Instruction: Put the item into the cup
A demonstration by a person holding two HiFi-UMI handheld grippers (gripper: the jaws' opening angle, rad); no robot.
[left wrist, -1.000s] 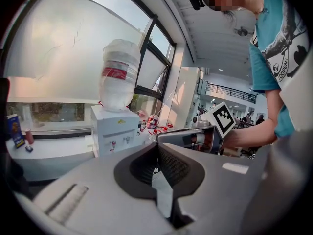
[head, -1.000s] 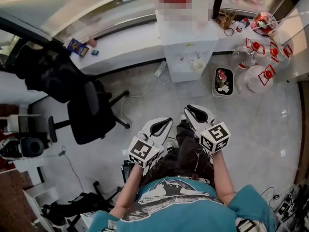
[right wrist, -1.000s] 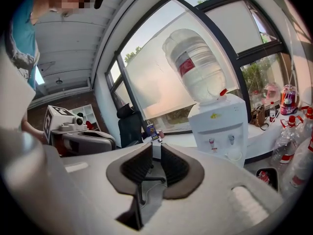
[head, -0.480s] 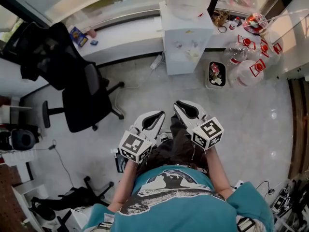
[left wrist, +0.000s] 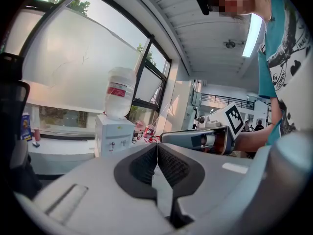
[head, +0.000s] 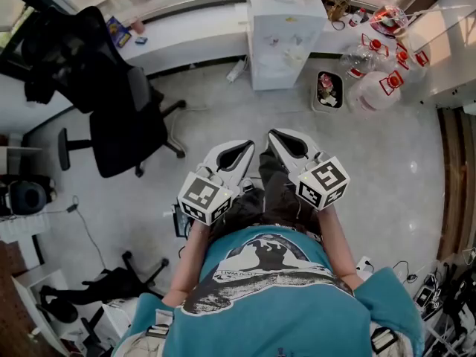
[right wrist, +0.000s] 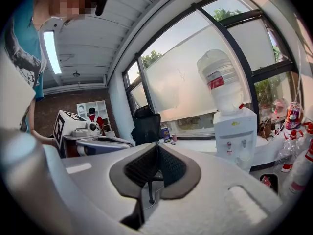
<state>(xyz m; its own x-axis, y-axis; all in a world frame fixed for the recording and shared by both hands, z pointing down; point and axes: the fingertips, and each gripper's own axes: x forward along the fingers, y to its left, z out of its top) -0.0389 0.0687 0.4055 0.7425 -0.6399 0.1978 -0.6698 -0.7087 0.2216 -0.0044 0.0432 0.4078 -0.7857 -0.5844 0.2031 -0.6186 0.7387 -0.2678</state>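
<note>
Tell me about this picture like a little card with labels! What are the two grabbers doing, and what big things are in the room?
left gripper: jaws together, nothing between them
right gripper: jaws together, nothing between them
white water dispenser: ahead of the person
black office chair: left of the dispenser, on the grey floor
small black bin: on the floor, right of the dispenser
</note>
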